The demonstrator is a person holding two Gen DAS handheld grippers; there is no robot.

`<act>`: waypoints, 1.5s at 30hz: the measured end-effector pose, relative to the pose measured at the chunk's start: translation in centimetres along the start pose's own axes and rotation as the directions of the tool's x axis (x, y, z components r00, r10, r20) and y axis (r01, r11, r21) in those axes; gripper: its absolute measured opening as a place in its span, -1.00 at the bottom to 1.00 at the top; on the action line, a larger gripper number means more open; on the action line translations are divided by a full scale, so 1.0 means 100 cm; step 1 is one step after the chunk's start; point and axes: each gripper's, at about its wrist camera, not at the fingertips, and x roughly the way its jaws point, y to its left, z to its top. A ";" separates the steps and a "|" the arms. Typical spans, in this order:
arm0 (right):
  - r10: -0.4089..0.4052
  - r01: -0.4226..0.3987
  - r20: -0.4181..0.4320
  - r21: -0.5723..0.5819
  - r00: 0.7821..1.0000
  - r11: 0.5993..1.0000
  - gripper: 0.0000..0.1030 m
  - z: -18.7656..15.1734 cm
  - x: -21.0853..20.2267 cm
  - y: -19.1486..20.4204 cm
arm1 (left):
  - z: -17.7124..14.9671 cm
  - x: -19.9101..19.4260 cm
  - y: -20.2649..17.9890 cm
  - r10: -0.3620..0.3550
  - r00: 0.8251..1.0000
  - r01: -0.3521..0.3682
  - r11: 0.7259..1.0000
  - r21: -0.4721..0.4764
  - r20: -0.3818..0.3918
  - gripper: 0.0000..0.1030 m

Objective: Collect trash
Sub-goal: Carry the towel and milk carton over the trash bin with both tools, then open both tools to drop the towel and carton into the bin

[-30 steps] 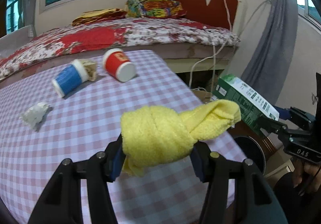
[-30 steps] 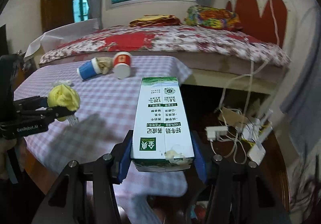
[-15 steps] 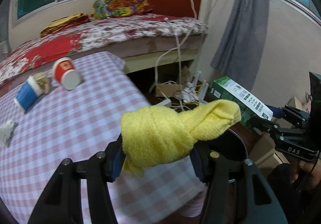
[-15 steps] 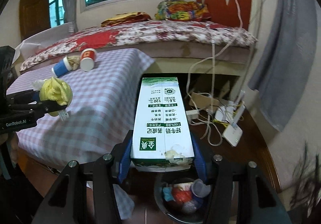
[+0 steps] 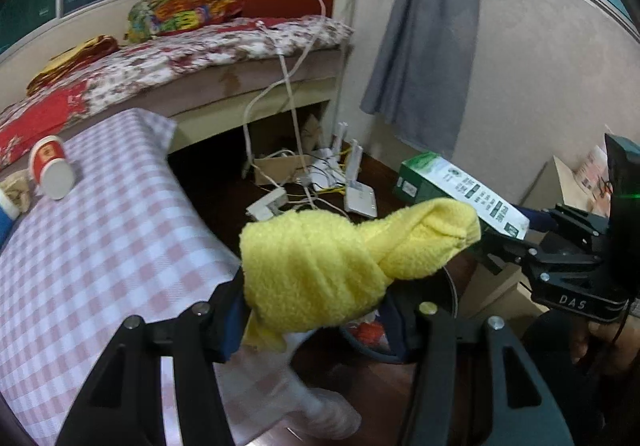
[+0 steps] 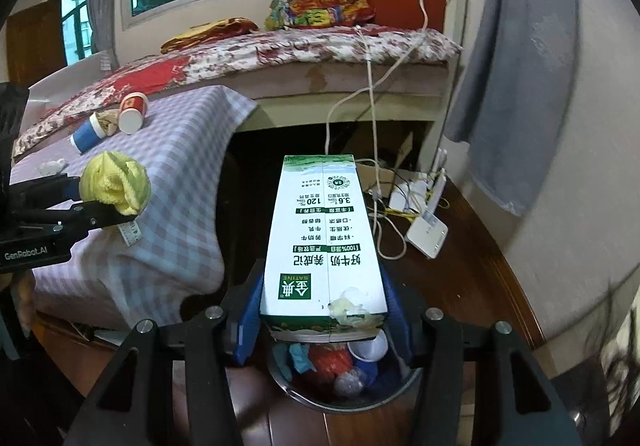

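My left gripper (image 5: 316, 310) is shut on a knotted yellow cloth (image 5: 332, 266), held past the table's right edge; the cloth also shows in the right wrist view (image 6: 114, 182). My right gripper (image 6: 324, 310) is shut on a green and white milk carton (image 6: 324, 242), held directly above a round trash bin (image 6: 344, 370) that holds several scraps. The carton shows at the right of the left wrist view (image 5: 460, 194). The bin's rim (image 5: 452, 286) lies mostly hidden behind the cloth there.
A checked tablecloth table (image 6: 176, 150) holds a red cup (image 6: 132, 112), a blue cup (image 6: 86, 132) and a crumpled white paper (image 6: 52, 166). A bed (image 6: 300, 46) stands behind. Cables and a white router (image 6: 428, 230) lie on the dark floor. A grey curtain (image 5: 424, 38) hangs at right.
Both grippers have swung right, off the table and toward the floor. The trash bin has come into view under the milk carton. Both grips are unchanged.
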 end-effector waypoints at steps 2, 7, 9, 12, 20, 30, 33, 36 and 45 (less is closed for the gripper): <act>-0.008 0.008 -0.009 0.008 1.000 1.000 0.08 -0.004 -0.001 -0.006 | -0.001 0.006 -0.006 -0.015 1.000 0.015 1.000 0.010 -0.011 0.12; -0.022 0.023 -0.040 0.029 0.999 0.999 0.09 -0.015 0.003 -0.019 | -0.005 0.026 -0.022 -0.068 0.997 0.069 0.997 0.017 -0.044 0.12; -0.024 0.026 -0.064 0.035 0.998 0.999 0.09 -0.023 0.009 -0.025 | -0.009 0.037 -0.026 -0.098 0.994 0.099 0.995 0.022 -0.057 0.12; -0.023 0.027 -0.105 0.036 0.994 0.999 0.09 -0.035 0.020 -0.034 | -0.017 0.052 -0.033 -0.121 0.989 0.123 0.992 0.021 -0.091 0.12; -0.011 0.019 -0.204 0.038 0.979 0.999 0.09 -0.061 0.049 -0.052 | -0.027 0.095 -0.047 -0.150 0.971 0.156 0.988 0.016 -0.185 0.12; 0.038 -0.041 -0.321 -0.005 0.946 0.999 0.09 -0.077 0.095 -0.053 | -0.034 0.152 -0.063 -0.185 0.931 0.197 0.980 0.004 -0.315 0.13; 0.056 -0.084 -0.382 -0.058 0.922 0.995 0.12 -0.084 0.119 -0.050 | -0.036 0.171 -0.061 -0.225 0.910 0.224 0.974 -0.044 -0.348 0.40; -0.010 -0.023 -0.435 -0.071 0.900 0.997 0.90 -0.094 0.139 -0.058 | -0.041 0.184 -0.058 -0.175 0.914 0.166 0.984 -0.058 -0.366 0.81; -0.041 0.083 -0.393 0.089 0.919 0.993 0.91 -0.088 0.124 -0.098 | -0.048 0.166 -0.055 -0.101 0.937 0.091 0.995 -0.047 -0.334 0.93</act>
